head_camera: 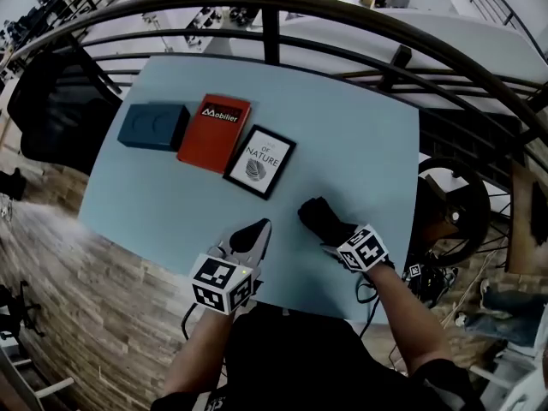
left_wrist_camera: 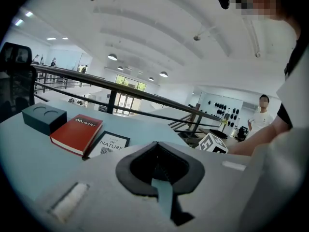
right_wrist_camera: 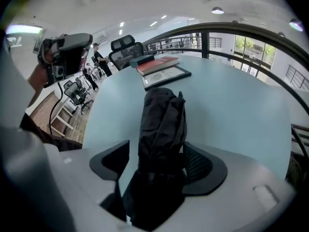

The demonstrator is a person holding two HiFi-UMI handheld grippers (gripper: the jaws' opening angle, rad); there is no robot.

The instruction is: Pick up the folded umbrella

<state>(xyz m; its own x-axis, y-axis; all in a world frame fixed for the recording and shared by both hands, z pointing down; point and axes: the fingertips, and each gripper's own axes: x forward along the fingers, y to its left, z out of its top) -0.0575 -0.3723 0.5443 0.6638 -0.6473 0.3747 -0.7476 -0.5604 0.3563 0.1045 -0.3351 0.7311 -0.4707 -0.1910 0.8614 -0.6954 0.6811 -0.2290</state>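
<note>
Straddling folded umbrella (right_wrist_camera: pixel 161 120), right gripper (right_wrist_camera: pixel 159 159) gapes (pads apart).

Umbrella (head_camera: pixel 324 219) on table (head_camera: pixel 360 135) (near edge)

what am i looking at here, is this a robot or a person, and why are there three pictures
There is no robot. A person holds a hand tool with two jaws in each hand, and the patterned cubes are part of those tools.

The head view comes from a camera on the person's head, looking down at the table. The left and right gripper views come from a camera riding on each tool, looking along its jaws.

On the light blue table, a dark box, a red book and a framed print lie in a row.

The left gripper has its jaws together and holds nothing. The right gripper has its jaws wide apart, with the black folded umbrella between them. There is a gap beside one pad, so the umbrella is not clamped yet.
</note>
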